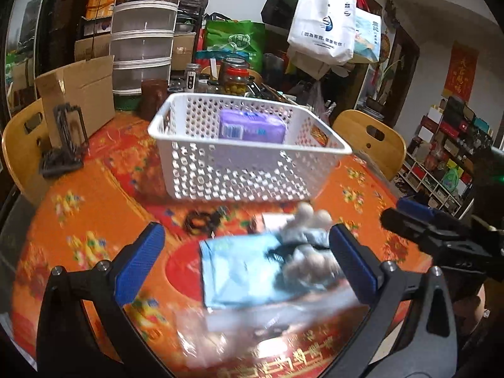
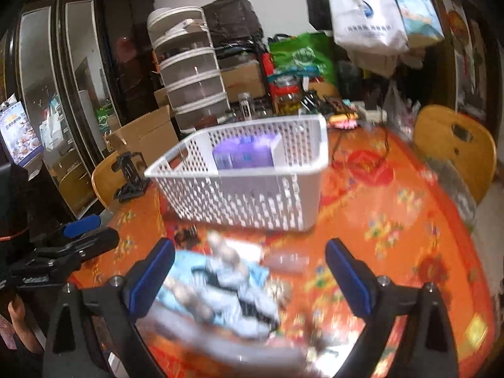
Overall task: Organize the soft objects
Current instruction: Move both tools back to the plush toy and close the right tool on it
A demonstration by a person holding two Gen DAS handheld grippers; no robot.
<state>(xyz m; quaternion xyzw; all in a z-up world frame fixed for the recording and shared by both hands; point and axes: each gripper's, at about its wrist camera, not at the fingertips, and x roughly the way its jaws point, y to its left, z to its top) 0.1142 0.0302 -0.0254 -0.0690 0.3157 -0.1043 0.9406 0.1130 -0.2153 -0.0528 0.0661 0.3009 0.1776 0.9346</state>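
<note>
A white perforated basket (image 1: pixel 252 176) stands on the orange table and holds a purple soft pack (image 1: pixel 252 125); both also show in the right wrist view, the basket (image 2: pixel 252 201) and the pack (image 2: pixel 244 156). A light blue soft pack (image 1: pixel 249 271) lies in front of the basket with a grey plush toy (image 1: pixel 305 245) on it. My left gripper (image 1: pixel 249 255) is open above them, empty. My right gripper (image 2: pixel 252 275) is open and empty, with the blurred blue pack and plush (image 2: pixel 220 289) beside its left finger. The right gripper also shows at the right edge of the left view (image 1: pixel 419 220).
A black clip stand (image 1: pixel 64 138) and a cardboard box (image 1: pixel 78 94) sit at the table's left. Jars (image 1: pixel 234 75) and clutter line the far edge. A small black ring-shaped item (image 1: pixel 200 220) lies near the basket. Wooden chairs (image 1: pixel 371 138) flank the table.
</note>
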